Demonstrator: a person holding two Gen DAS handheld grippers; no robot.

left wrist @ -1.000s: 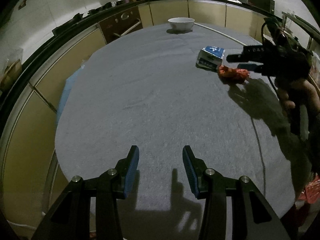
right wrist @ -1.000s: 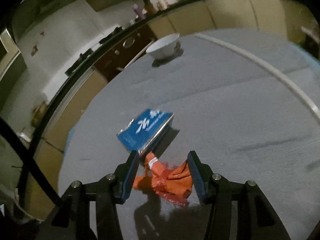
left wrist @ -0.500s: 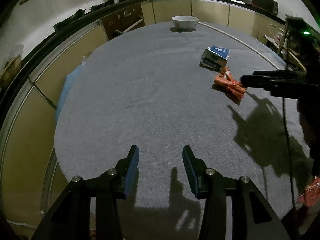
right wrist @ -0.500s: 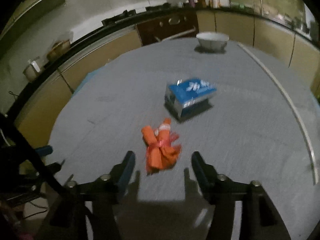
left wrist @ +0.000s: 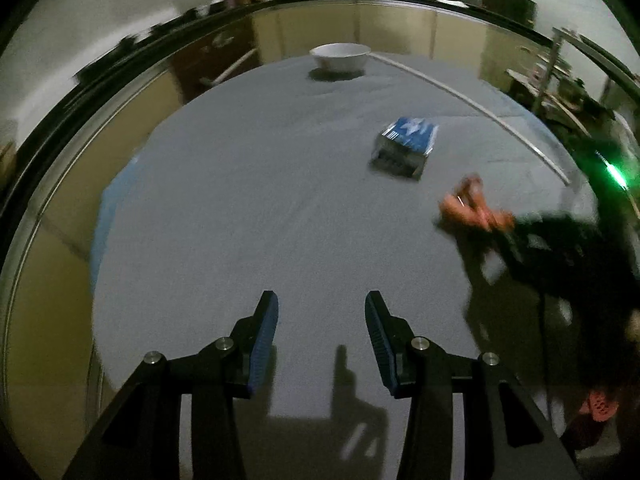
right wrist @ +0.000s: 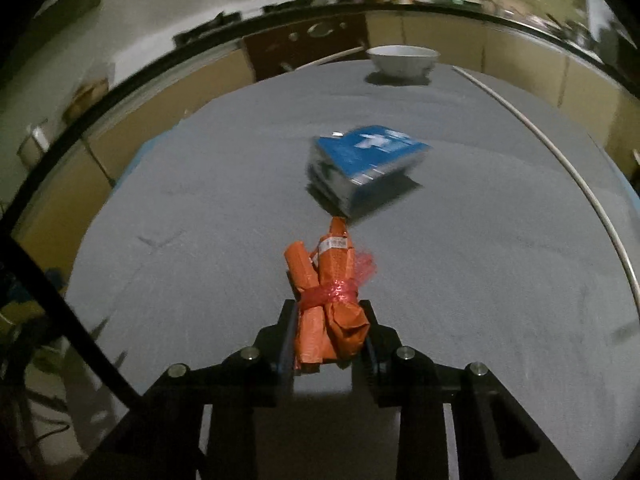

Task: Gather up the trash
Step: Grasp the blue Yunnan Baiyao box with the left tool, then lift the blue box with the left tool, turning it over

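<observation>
An orange wrapper bundle [right wrist: 326,300], tied with red string, sticks out forward from my right gripper [right wrist: 330,324], whose jaws are shut on its near end. From the left wrist the same bundle [left wrist: 472,206] shows blurred at the right, at the tip of the dark right gripper [left wrist: 500,226]. A blue tissue pack [right wrist: 360,168] lies on the grey table just beyond the bundle, also the blue pack [left wrist: 406,142] in the left wrist view. My left gripper [left wrist: 322,320] hovers open over the near part of the table with nothing between its fingers.
A white bowl [right wrist: 402,60] stands at the far edge of the round grey table [right wrist: 200,200]; the bowl [left wrist: 340,56] also shows in the left wrist view. Kitchen cabinets and a cluttered counter ring the table. A hand [left wrist: 632,322] holds the right gripper.
My right gripper opened wide around the orange bundle, then shut on it. The left gripper drifted sideways, staying open; the view is now blurred.
</observation>
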